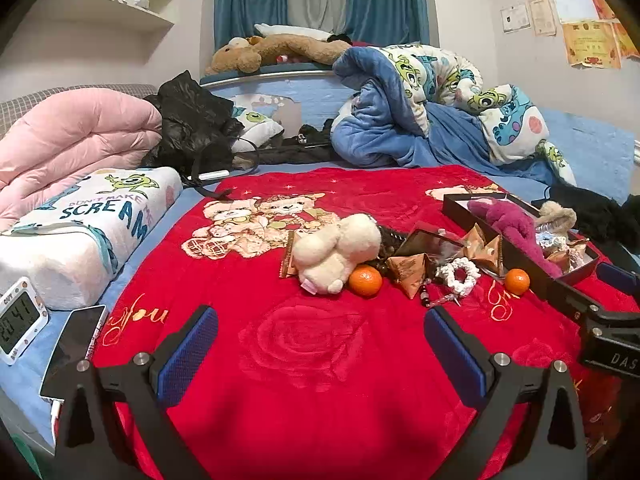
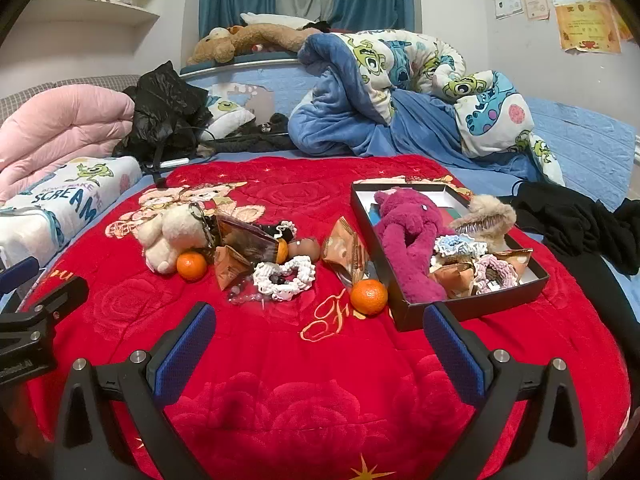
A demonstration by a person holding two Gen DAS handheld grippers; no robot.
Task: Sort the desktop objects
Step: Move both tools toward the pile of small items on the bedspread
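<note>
Small objects lie scattered on a red blanket (image 1: 320,360): a cream plush toy (image 1: 334,254), two oranges (image 1: 365,280) (image 2: 369,297), brown snack packets (image 2: 347,254), a white scrunchie (image 2: 285,276) and beads. A black box (image 2: 472,308) on the right holds a magenta plush (image 2: 408,232), scrunchies, packets and a furry hair clip (image 2: 490,216). My left gripper (image 1: 320,344) hovers open over bare blanket, short of the cream plush. My right gripper (image 2: 318,344) is open too, nothing between its fingers, with the nearer orange just beyond and the box corner by its right finger.
A folded pillow (image 1: 80,232), pink duvet (image 1: 72,136), digital clock (image 1: 18,320) and phone (image 1: 74,348) lie left. Black clothes (image 2: 572,220) lie right of the box. A blue quilt heap (image 2: 400,100) and teddy bear (image 1: 280,50) fill the back.
</note>
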